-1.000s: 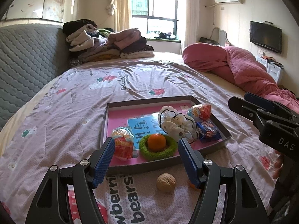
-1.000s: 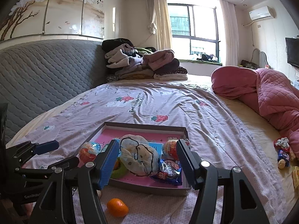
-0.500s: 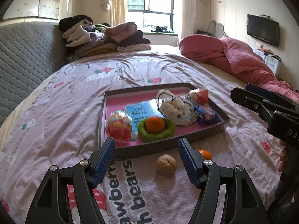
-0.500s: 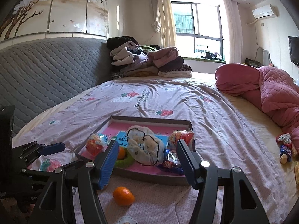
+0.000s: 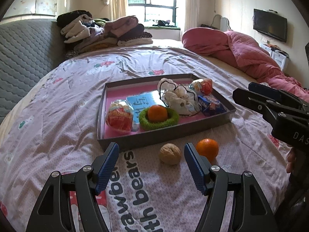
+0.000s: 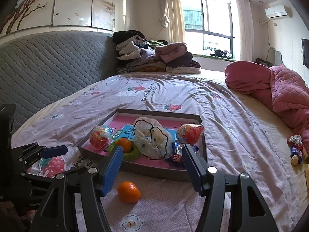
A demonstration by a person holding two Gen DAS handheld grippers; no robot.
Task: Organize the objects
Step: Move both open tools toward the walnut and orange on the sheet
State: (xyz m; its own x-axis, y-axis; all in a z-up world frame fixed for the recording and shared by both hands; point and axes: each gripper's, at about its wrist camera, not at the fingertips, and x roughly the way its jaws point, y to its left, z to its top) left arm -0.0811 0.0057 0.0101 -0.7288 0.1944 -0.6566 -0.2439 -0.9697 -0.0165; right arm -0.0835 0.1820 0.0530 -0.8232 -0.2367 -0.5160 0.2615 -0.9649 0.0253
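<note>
We see both grippers held low over the bedspread (image 5: 63, 104), both on the near side of the tray (image 5: 216, 118). Left gripper (image 5: 151, 166) is spread wide with nothing between its blue pads (image 5: 107, 166); right gripper (image 6: 152, 166) likewise wide and empty.

Tray is a shallow grey box with a pink floor, lying flat. In the left wrist view its long axis runs left to right, the far right corner angled away from us; in the right wrist view it sits rotated, a near corner pointing toward the left gripper.

Inside the tray we see a green ring (image 5: 158, 117) with an orange (image 5: 157, 113) sitting in it, a red-and-clear snack bag (image 5: 119, 116) at the left end, a white drawstring pouch (image 5: 178, 99) in the middle, a blue packet (image 5: 212, 105) and a second red snack bag (image 5: 202, 85) at the right end.

Outside the tray, on the bedspread just in front of its near wall, a walnut (image 5: 170, 153) lies between the left gripper's fingers in the frame, seam roughly upright. A loose orange (image 5: 207, 148) sits just right of it, apart from it. In the right wrist view that loose orange (image 6: 129, 191) lies between the right gripper's fingers, near the left one.

A few small wrapped items (image 6: 296, 148) lie far right by the pink quilt (image 6: 280, 94).
</note>
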